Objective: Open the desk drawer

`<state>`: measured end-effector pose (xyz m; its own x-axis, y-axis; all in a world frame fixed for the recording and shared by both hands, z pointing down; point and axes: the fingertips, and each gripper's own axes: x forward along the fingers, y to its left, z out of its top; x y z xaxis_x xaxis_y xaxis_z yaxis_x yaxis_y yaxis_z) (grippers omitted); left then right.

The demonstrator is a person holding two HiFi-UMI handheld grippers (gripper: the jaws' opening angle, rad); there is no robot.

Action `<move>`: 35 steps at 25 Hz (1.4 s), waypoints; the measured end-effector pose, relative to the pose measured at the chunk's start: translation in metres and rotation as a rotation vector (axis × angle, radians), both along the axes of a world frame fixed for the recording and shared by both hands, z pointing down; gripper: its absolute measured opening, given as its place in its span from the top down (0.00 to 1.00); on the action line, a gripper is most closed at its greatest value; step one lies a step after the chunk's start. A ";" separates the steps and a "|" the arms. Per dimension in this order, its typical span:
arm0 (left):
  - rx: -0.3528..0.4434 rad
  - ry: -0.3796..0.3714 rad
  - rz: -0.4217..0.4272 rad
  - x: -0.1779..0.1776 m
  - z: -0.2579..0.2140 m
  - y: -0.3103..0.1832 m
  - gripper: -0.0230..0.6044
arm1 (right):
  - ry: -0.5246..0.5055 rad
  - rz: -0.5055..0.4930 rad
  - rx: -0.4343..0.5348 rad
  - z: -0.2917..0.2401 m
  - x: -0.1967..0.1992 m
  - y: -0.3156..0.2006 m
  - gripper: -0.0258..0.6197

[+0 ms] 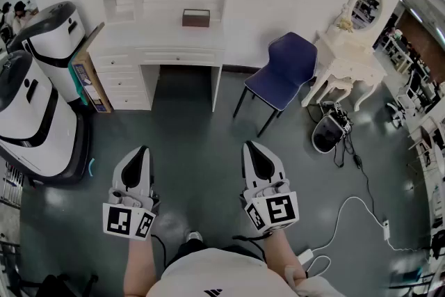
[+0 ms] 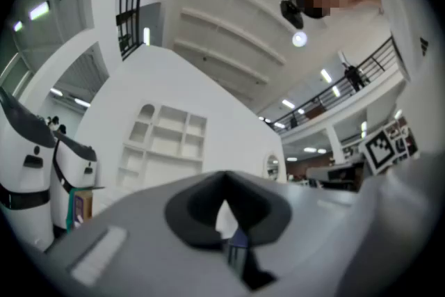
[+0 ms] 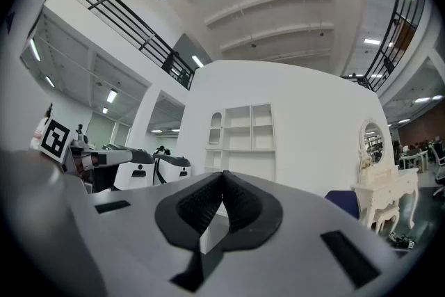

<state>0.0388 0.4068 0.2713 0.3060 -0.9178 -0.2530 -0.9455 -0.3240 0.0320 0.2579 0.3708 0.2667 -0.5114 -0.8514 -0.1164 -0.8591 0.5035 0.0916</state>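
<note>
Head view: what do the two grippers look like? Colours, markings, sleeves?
Both alike: the left gripper and right gripper have grey-white tapered shells with black inlays, and black ribbed pads at the jaws. Each carries a white cube with black square markers at the rear. No sleeves cover the forearms; the person wears a light top with a dark logo.

White desk (image 1: 182,45) with shelf hutch against back wall. Drawer stack (image 1: 122,80) on desk's left side, fronts flush. Brown box (image 1: 196,17) on desktop. Blue chair (image 1: 281,73) right of desk, white vanity table (image 1: 348,55) beyond it. Left gripper (image 1: 141,151), right gripper (image 1: 250,147) side by side over grey floor (image 1: 195,122), well apart from desk, tips toward it.
</note>
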 end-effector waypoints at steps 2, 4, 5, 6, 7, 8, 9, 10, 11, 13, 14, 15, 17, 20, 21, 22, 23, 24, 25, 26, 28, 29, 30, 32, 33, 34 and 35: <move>0.001 0.002 -0.001 0.000 -0.002 -0.001 0.96 | -0.004 0.000 0.002 -0.001 0.001 -0.001 0.96; 0.003 0.002 -0.002 0.000 -0.003 -0.001 0.95 | -0.002 0.000 0.004 -0.002 0.001 -0.002 0.96; 0.003 0.002 -0.002 0.000 -0.003 -0.001 0.96 | 0.000 -0.001 0.005 -0.003 0.001 -0.002 0.96; 0.003 0.002 -0.003 0.000 -0.003 -0.001 0.95 | 0.002 -0.001 0.005 -0.003 0.001 -0.002 0.96; 0.003 0.002 -0.003 -0.001 -0.003 -0.001 0.96 | 0.003 -0.001 0.006 -0.003 0.000 -0.002 0.96; 0.003 0.002 -0.004 -0.002 -0.003 -0.001 0.96 | 0.004 -0.001 0.005 -0.003 -0.001 -0.003 0.96; 0.003 0.002 -0.005 -0.003 -0.003 -0.002 0.95 | 0.006 -0.001 0.005 -0.003 -0.002 -0.003 0.96; 0.003 0.002 -0.006 -0.005 -0.003 -0.003 0.95 | 0.008 -0.002 0.004 -0.003 -0.003 -0.004 0.96; 0.004 0.001 -0.006 -0.006 -0.003 -0.003 0.96 | 0.010 -0.002 0.004 -0.002 -0.004 -0.005 0.96; 0.006 -0.001 -0.005 -0.009 -0.003 -0.004 0.96 | 0.009 -0.001 0.008 -0.002 -0.007 -0.006 0.96; 0.008 -0.002 -0.005 -0.011 -0.003 -0.004 0.96 | 0.007 -0.001 0.013 -0.002 -0.009 -0.006 0.96; 0.010 -0.004 -0.004 -0.014 -0.003 -0.004 0.96 | 0.004 -0.001 0.017 -0.002 -0.011 -0.006 0.96; 0.013 -0.007 -0.003 -0.020 -0.004 -0.004 0.96 | 0.000 0.001 0.019 -0.002 -0.016 -0.006 0.96; 0.011 -0.014 0.002 -0.029 -0.003 -0.003 0.96 | -0.010 0.009 0.012 0.001 -0.023 -0.005 0.96; 0.010 -0.017 0.003 -0.032 -0.002 -0.003 0.96 | -0.014 0.012 0.010 0.002 -0.025 -0.005 0.96; 0.009 -0.018 0.002 -0.035 -0.001 -0.003 0.96 | -0.016 0.014 0.010 0.002 -0.026 -0.005 0.96; 0.009 -0.017 0.000 -0.038 -0.001 -0.004 0.96 | -0.018 0.017 0.009 0.003 -0.028 -0.005 0.96; 0.009 -0.014 -0.001 -0.041 0.000 -0.006 0.96 | -0.019 0.019 0.006 0.004 -0.029 -0.006 0.96; 0.010 -0.011 -0.001 -0.042 0.001 -0.007 0.96 | -0.018 0.021 0.003 0.005 -0.030 -0.007 0.96; 0.010 -0.008 0.001 -0.043 0.002 -0.009 0.95 | -0.017 0.025 0.001 0.006 -0.030 -0.008 0.96; 0.010 -0.004 0.006 -0.044 0.003 -0.013 0.96 | -0.014 0.031 -0.002 0.006 -0.030 -0.011 0.96; 0.009 -0.003 0.007 -0.044 0.003 -0.016 0.95 | -0.014 0.033 -0.003 0.006 -0.029 -0.013 0.96; 0.009 -0.002 0.007 -0.044 0.003 -0.019 0.95 | -0.014 0.034 -0.004 0.006 -0.029 -0.016 0.96; 0.007 0.000 0.004 -0.046 0.006 -0.026 0.96 | -0.015 0.033 -0.008 0.009 -0.030 -0.025 0.96; 0.005 -0.001 0.000 -0.047 0.007 -0.029 0.95 | -0.017 0.031 -0.009 0.010 -0.030 -0.031 0.96; 0.004 -0.001 -0.005 -0.048 0.009 -0.034 0.95 | -0.020 0.028 -0.009 0.011 -0.031 -0.037 0.96; 0.003 -0.001 -0.012 -0.050 0.010 -0.039 0.95 | -0.022 0.023 -0.009 0.012 -0.032 -0.045 0.96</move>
<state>-0.0114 0.3681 0.2811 0.2949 -0.9209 -0.2551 -0.9495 -0.3123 0.0300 0.2258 0.3263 0.2787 -0.4887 -0.8642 -0.1199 -0.8724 0.4840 0.0678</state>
